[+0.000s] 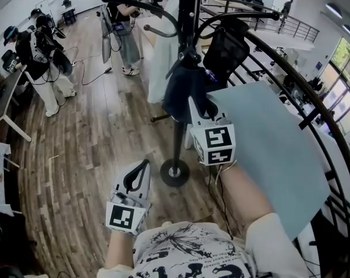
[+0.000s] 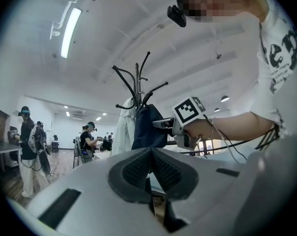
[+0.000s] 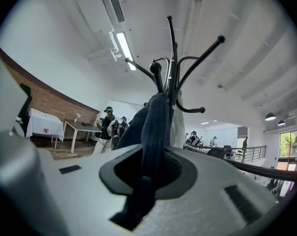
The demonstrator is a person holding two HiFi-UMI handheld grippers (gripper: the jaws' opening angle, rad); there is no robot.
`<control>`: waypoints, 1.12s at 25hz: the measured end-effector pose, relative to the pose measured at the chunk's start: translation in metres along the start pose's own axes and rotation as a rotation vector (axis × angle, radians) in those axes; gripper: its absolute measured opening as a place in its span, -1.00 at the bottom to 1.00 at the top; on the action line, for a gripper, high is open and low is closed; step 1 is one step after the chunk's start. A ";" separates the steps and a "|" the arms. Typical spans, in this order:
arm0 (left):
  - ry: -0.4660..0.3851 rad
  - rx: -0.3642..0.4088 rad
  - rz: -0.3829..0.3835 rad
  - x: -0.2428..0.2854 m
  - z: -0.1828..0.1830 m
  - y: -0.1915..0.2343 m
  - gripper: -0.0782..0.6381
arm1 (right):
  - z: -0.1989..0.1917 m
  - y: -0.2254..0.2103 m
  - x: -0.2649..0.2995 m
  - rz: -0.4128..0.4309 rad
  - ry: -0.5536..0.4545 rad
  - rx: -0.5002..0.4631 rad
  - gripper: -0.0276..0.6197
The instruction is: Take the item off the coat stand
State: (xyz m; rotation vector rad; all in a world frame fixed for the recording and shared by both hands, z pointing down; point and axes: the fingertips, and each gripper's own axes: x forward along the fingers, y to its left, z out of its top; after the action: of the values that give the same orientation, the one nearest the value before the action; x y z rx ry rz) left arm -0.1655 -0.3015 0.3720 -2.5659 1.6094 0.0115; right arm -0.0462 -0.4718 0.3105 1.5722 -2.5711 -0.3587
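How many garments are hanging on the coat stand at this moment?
2. A dark blue one on the near side, pinched in the right claw, and a white one on the far side. A black shape further right may be a third.

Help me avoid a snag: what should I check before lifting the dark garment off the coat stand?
1. Grip: ok. The right hand-held gripper is closed on the dark garment, with fabric between its jaws.
2. Garment lifted free: not ok. It hangs from the coat stand.
3. White garment out of the grip: ok. It hangs beside the dark one, not between the jaws.
4. Left hand-held gripper clear: ok. It is shut, empty, held low and apart from the stand.
5. Fabric caught elsewhere on the stand: cannot tell.
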 end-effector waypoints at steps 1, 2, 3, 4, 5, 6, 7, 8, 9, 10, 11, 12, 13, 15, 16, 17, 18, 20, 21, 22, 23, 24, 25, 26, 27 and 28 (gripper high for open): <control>0.000 0.001 0.001 -0.001 0.001 0.001 -0.77 | 0.001 -0.001 -0.001 -0.003 -0.004 0.011 -0.79; 0.001 0.000 0.002 -0.002 0.001 0.001 -0.77 | 0.002 -0.003 -0.002 -0.004 -0.009 0.022 -0.82; 0.001 -0.002 0.003 -0.002 0.001 0.002 -0.77 | 0.004 -0.004 -0.003 -0.004 -0.014 0.032 -0.84; 0.002 -0.005 0.003 -0.003 0.000 0.002 -0.77 | 0.006 -0.005 -0.005 -0.004 -0.022 0.041 -0.85; 0.003 -0.008 0.002 -0.003 0.001 0.001 -0.77 | 0.009 -0.007 -0.008 -0.008 -0.031 0.046 -0.86; 0.002 -0.011 0.001 -0.003 0.001 0.001 -0.77 | 0.013 -0.009 -0.010 -0.013 -0.040 0.045 -0.87; 0.001 -0.012 0.000 -0.004 0.002 0.000 -0.77 | 0.017 -0.010 -0.013 -0.018 -0.050 0.042 -0.88; -0.001 -0.012 -0.001 -0.004 0.002 -0.001 -0.77 | 0.021 -0.011 -0.017 -0.024 -0.060 0.037 -0.88; -0.004 -0.011 -0.001 -0.005 0.003 -0.002 -0.77 | 0.024 -0.012 -0.021 -0.030 -0.070 0.034 -0.88; -0.007 -0.011 -0.003 -0.005 0.004 -0.003 -0.77 | 0.028 -0.013 -0.025 -0.036 -0.082 0.032 -0.88; -0.009 -0.011 -0.005 -0.006 0.004 -0.005 -0.77 | 0.033 -0.014 -0.030 -0.041 -0.093 0.031 -0.89; -0.012 -0.010 -0.008 -0.007 0.005 -0.007 -0.77 | 0.038 -0.015 -0.035 -0.045 -0.105 0.033 -0.89; -0.014 -0.009 -0.011 -0.008 0.006 -0.009 -0.77 | 0.043 -0.016 -0.042 -0.048 -0.118 0.035 -0.88; -0.017 -0.009 -0.017 -0.009 0.008 -0.013 -0.77 | 0.054 -0.018 -0.055 -0.050 -0.142 0.036 -0.88; -0.018 -0.009 -0.020 -0.009 0.009 -0.015 -0.77 | 0.058 -0.018 -0.063 -0.049 -0.152 0.036 -0.89; -0.019 -0.010 -0.021 -0.010 0.010 -0.017 -0.77 | 0.062 -0.017 -0.070 -0.048 -0.162 0.036 -0.88; -0.020 -0.012 -0.021 -0.010 0.010 -0.019 -0.77 | 0.065 -0.016 -0.077 -0.046 -0.171 0.038 -0.88; -0.021 -0.017 -0.020 -0.012 0.010 -0.021 -0.77 | 0.066 -0.013 -0.092 -0.041 -0.185 0.040 -0.88; -0.022 -0.019 -0.021 -0.012 0.011 -0.023 -0.77 | 0.065 -0.012 -0.098 -0.038 -0.188 0.043 -0.88; -0.023 -0.020 -0.021 -0.012 0.011 -0.024 -0.77 | 0.063 -0.011 -0.105 -0.035 -0.187 0.048 -0.88; -0.024 -0.019 -0.021 -0.013 0.012 -0.026 -0.77 | 0.059 -0.011 -0.111 -0.031 -0.183 0.054 -0.88; -0.026 -0.019 -0.020 -0.014 0.014 -0.027 -0.77 | 0.053 -0.010 -0.116 -0.028 -0.177 0.059 -0.88; -0.028 -0.018 -0.018 -0.014 0.015 -0.028 -0.77 | 0.047 -0.009 -0.121 -0.024 -0.170 0.064 -0.88; -0.030 -0.017 -0.015 -0.015 0.016 -0.028 -0.77 | 0.040 -0.008 -0.125 -0.021 -0.162 0.067 -0.88; -0.032 -0.017 -0.012 -0.015 0.017 -0.028 -0.77 | 0.033 -0.007 -0.129 -0.017 -0.152 0.071 -0.88; -0.032 -0.017 -0.008 -0.016 0.018 -0.028 -0.77 | 0.024 -0.005 -0.133 -0.013 -0.142 0.076 -0.88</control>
State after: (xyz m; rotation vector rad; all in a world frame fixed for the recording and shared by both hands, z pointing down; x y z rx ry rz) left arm -0.1462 -0.2732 0.3582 -2.5711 1.5942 0.0658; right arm 0.0139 -0.3527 0.2908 1.6453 -2.7115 -0.3922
